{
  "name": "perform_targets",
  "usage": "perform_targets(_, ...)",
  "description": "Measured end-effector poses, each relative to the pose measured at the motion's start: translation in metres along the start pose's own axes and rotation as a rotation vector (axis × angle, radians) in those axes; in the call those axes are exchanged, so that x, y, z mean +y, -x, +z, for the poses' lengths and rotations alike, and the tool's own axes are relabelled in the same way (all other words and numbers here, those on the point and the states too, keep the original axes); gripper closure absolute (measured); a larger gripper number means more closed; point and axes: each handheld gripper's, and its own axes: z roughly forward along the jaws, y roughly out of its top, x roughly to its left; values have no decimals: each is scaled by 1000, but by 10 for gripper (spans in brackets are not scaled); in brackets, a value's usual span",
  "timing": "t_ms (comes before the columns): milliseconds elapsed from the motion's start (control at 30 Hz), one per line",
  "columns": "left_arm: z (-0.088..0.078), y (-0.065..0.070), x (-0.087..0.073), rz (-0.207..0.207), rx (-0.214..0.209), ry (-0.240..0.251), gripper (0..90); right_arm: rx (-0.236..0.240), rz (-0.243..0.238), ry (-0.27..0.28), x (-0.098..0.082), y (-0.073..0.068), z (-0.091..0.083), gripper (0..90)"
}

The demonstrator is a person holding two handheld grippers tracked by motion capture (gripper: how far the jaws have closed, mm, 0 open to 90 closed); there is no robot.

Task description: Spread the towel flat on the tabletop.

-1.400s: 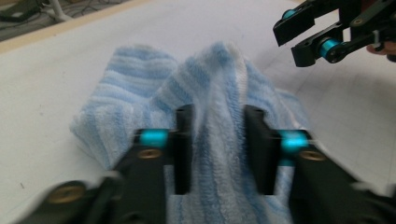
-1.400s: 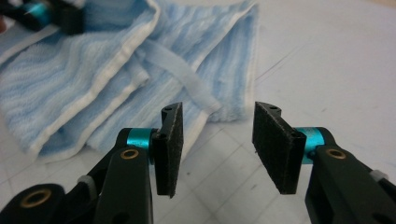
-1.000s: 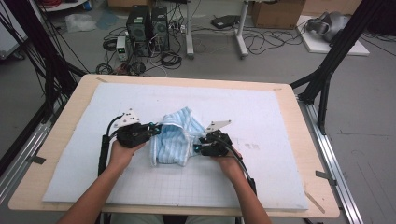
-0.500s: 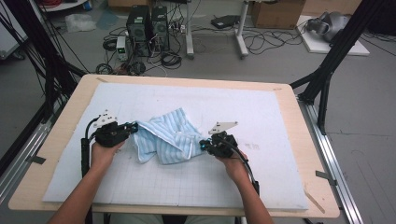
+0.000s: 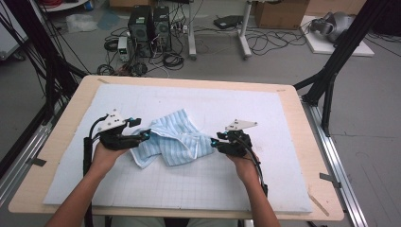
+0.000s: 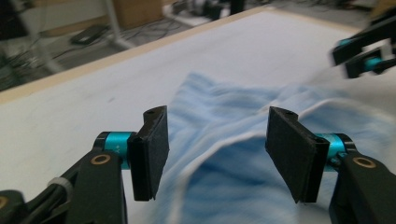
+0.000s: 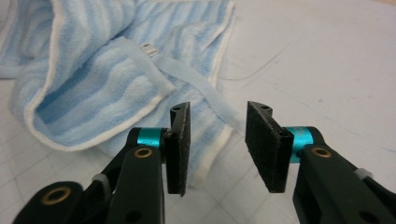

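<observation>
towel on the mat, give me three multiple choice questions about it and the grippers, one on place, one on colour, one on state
1. Where does the towel lie?
A. between the two grippers
B. at the mat's far right corner
C. on the floor

2. What colours is the towel?
A. red and black checks
B. light blue and white stripes
C. plain green

3. How does the towel lie?
A. rolled into a tight tube
B. spread flat
C. crumpled in loose folds

Answers:
1. A: the left gripper is at its left edge, the right gripper at its right edge.
2. B: the stripes are plain in the right gripper view.
3. C: overlapping folds show in the high view, and both grippers' jaws stand open, pressing nothing.
</observation>
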Motion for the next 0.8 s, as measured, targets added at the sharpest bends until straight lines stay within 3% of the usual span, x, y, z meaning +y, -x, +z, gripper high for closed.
perform_targets(100, 20, 15, 4, 35, -93, -28, 363, -13, 11, 1, -4, 4, -3, 573)
perform_targets(167, 33, 23, 4, 43, -131, -52, 350, -24, 26, 2, -7, 7, -5, 550)
perform_targets(233, 44, 29, 3, 58, -145, -72, 334, -28, 39, 6, -7, 9, -7, 535)
perform_targets(400, 69, 36, -7, 101, -144, -194, 306, -36, 57, 17, -8, 12, -10, 512)
perform_targets(433, 72, 36, -9, 94, -141, -208, 312, -34, 58, 19, -8, 13, -9, 506)
perform_targets(467, 73, 35, -10, 94, -140, -222, 333, -35, 60, 18, -8, 12, -9, 503)
perform_targets(533, 74, 34, -11, 97, -146, -233, 492, -34, 60, 11, -8, 12, -8, 503)
perform_targets(633, 69, 28, -9, 92, -138, -206, 867, -29, 54, 5, -8, 12, -5, 503)
perform_targets(700, 62, 20, -6, 52, -126, -156, 875, -27, 57, 1, -8, 12, -4, 504)
perform_targets(800, 52, 6, -1, -21, -73, -58, 879, -24, 60, 0, -8, 11, -3, 507)
